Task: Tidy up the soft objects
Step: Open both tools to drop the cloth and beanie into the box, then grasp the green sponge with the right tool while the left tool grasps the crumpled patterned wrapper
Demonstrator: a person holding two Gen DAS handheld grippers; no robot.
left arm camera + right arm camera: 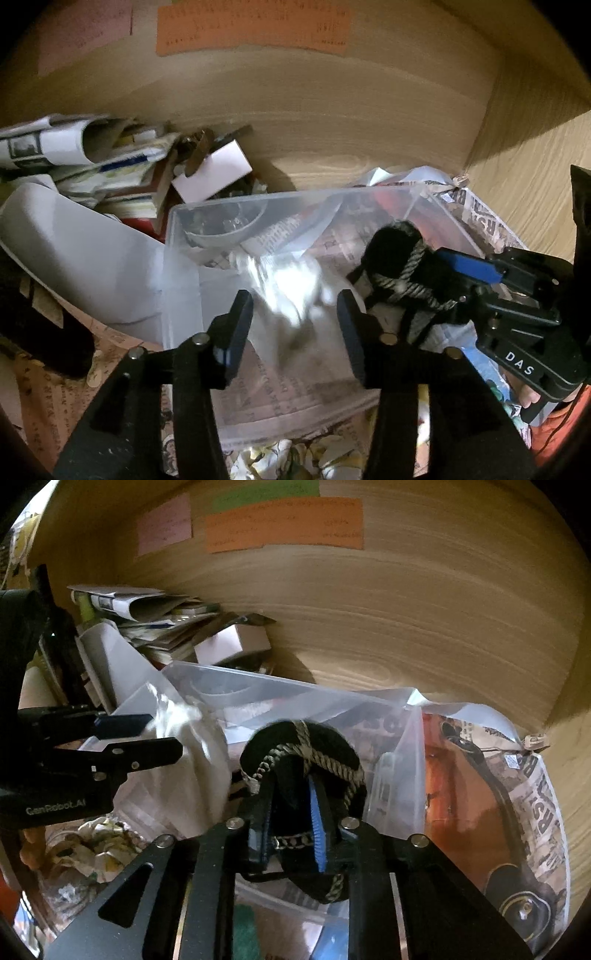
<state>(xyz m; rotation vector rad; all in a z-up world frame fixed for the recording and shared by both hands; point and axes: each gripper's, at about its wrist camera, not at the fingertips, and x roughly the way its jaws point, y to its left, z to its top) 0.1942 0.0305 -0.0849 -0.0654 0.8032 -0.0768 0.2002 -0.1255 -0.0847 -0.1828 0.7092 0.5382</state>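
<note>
A clear plastic bin stands on newspaper inside a wooden cabinet; it also shows in the right wrist view. My right gripper is shut on a black soft object with grey rope trim and holds it over the bin's right side; both show in the left wrist view, the gripper and the object. My left gripper is open over the bin, with a blurred white soft thing just beyond its fingers. In the right wrist view the left gripper is beside that white thing.
A pile of papers and booklets and a small white box lie at the back left. A curved white sheet leans left of the bin. Coloured notes stick to the wooden back wall. Newspaper lines the floor.
</note>
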